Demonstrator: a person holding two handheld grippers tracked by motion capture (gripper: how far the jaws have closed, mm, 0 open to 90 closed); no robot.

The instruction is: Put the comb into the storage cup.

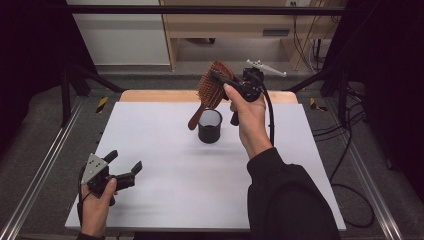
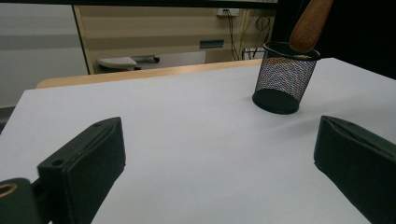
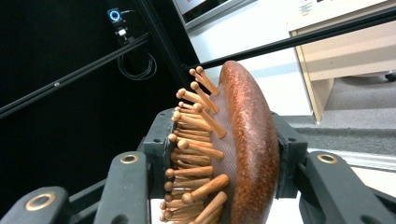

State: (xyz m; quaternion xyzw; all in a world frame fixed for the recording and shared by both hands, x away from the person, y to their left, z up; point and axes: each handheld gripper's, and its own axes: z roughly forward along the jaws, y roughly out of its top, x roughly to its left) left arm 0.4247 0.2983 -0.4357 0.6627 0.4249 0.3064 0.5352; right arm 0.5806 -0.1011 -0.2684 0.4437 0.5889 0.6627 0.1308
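The wide white tabletop (image 1: pixel 165 190) carries one thing near its middle, a black wire-mesh cylindrical cup (image 1: pixel 210 126), standing upright and open-mouthed, apparently set there to receive the brush. Above it, the brown wooden paddle hairbrush with peg bristles (image 1: pixel 210 90) hangs tilted, handle downward, its tip just over the cup's rim; that attitude suits lowering the handle in first. The right gripper (image 1: pixel 220 80) is clamped across the brush head, one pad on the bristles and one on the smooth back, leaving the handle free. The left gripper (image 1: pixel 125 167) rests low near the tabletop's near-left corner, jaws spread and empty, well apart from the cup.
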